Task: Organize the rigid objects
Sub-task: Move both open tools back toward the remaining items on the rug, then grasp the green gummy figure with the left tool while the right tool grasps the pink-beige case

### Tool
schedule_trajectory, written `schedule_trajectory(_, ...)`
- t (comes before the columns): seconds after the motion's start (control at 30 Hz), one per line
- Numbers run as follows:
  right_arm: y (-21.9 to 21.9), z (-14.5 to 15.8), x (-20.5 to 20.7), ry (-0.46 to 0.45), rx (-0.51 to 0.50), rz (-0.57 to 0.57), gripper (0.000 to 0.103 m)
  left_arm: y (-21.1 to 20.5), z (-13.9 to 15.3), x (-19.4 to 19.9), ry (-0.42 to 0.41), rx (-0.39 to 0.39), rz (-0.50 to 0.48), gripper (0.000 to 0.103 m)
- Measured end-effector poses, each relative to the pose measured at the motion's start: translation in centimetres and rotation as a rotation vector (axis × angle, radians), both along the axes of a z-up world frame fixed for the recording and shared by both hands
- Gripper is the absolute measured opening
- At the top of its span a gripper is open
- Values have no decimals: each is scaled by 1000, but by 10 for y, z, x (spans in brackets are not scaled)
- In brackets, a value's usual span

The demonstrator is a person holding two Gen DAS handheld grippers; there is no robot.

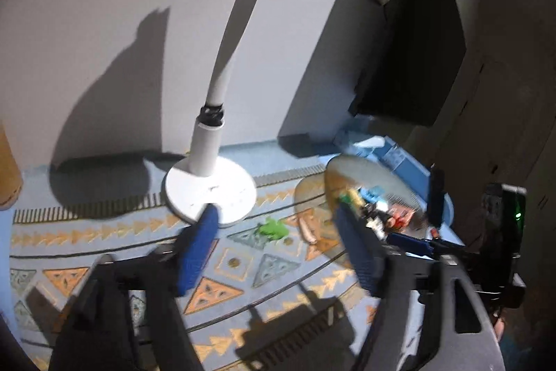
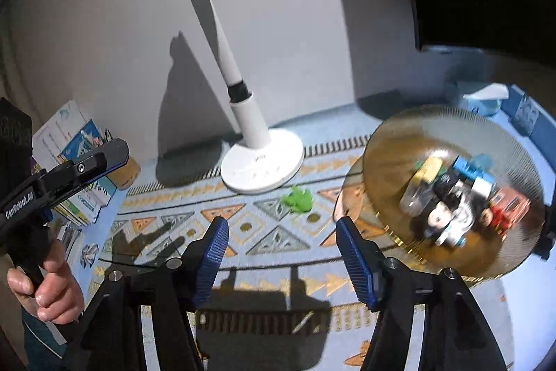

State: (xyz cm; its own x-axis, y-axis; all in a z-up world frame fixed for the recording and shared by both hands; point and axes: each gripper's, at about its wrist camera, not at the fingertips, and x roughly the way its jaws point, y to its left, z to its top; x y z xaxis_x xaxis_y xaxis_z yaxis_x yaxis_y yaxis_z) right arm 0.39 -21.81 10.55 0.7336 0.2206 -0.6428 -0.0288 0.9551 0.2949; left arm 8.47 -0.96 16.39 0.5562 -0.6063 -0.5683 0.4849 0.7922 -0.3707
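A ribbed amber glass plate (image 2: 389, 155) stands on the patterned cloth at the right and holds several small toys (image 2: 455, 197): yellow, blue, white, black and red pieces. It also shows in the left wrist view (image 1: 382, 174). A green toy frog (image 2: 297, 200) lies on the cloth between the lamp base and the plate; it also shows in the left wrist view (image 1: 272, 229). My left gripper (image 1: 278, 232) is open and empty above the cloth, near the frog. My right gripper (image 2: 279, 240) is open and empty, just short of the frog.
A white desk lamp (image 2: 262, 162) stands at the back by the wall. Booklets and a cup (image 2: 80, 155) sit at the left. A blue tissue pack (image 2: 483, 99) lies at the back right. A dark monitor (image 1: 417, 33) hangs at the right.
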Motion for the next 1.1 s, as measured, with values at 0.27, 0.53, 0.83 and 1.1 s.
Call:
schedule_trajectory(0.27,-8,-66,10,127,45,-124,63,-37,-57,11,35,130,-92,72)
schedule_trajectory(0.53,-19,-88,28,136,16,-232,63,-97,-115,30,10,364,-245,71)
schedule_trajectory(0.83,-31,-100,52,138,39,-260,63,-132,-135,66,36,367,-291,68)
schedule_trajectory(1.1,-38,-109,73,145,40,-312,63,-138,-147,77,75,334,-278,42)
